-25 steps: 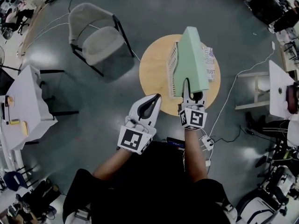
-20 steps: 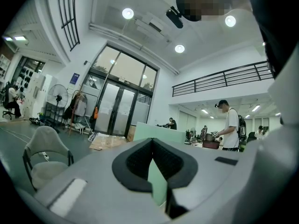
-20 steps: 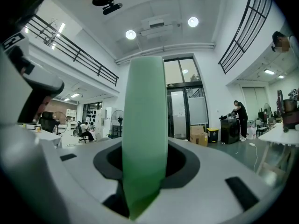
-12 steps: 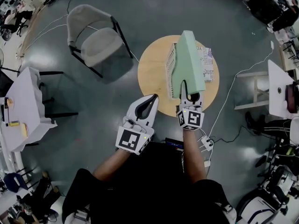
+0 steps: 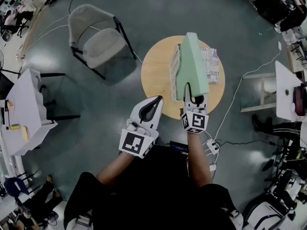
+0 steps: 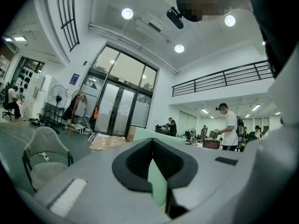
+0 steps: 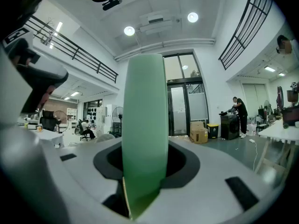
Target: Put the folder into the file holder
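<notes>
A pale green folder (image 5: 193, 63) stands on edge over the round wooden table (image 5: 156, 75), just above and to the right of the white slatted file holder (image 5: 175, 73). My right gripper (image 5: 194, 98) is shut on the folder's near edge. In the right gripper view the folder (image 7: 145, 125) rises upright between the jaws of the right gripper (image 7: 145, 169). My left gripper (image 5: 159, 99) hovers at the table's near edge, shut and empty. In the left gripper view the left gripper (image 6: 152, 141) has its tips touching, and a strip of the folder (image 6: 160, 185) shows beyond them.
Printed papers (image 5: 213, 63) lie on the table right of the folder. A grey chair (image 5: 98, 42) stands to the left. White tables stand at the far left (image 5: 26, 109) and right (image 5: 287, 90). A cable and power strip (image 5: 212, 146) lie on the floor by my right arm.
The folder and right gripper have edged slightly left over the file holder. The left gripper has not moved.
</notes>
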A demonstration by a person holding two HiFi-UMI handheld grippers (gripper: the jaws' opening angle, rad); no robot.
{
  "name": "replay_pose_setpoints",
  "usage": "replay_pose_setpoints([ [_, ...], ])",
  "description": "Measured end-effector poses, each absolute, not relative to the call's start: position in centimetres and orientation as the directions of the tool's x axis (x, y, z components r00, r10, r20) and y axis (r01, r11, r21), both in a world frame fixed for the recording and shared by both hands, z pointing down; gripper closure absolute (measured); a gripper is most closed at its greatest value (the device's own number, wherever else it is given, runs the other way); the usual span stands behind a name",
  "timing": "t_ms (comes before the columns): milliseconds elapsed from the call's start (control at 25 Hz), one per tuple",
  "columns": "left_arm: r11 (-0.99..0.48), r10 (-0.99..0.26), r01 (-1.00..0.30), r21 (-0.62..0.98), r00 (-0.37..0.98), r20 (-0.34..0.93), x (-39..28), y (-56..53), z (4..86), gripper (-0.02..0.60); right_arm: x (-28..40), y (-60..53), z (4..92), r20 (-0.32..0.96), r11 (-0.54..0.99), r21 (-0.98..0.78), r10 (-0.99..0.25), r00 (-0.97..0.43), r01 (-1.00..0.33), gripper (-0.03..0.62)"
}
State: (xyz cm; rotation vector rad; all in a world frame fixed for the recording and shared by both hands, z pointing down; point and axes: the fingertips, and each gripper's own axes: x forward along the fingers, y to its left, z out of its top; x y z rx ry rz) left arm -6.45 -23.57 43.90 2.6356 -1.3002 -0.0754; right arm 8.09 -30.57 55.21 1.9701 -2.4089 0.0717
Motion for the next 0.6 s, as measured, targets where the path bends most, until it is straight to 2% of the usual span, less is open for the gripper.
replay_pose_setpoints([
  [600,-0.582,-0.798,-0.787,0.205,0.602,0.045,-6.3,-23.5,43.8,0.578,8.1,-30.5,57.5,0.091,0.192,-0.023,-0.977,-0.193,-0.981,0.447],
])
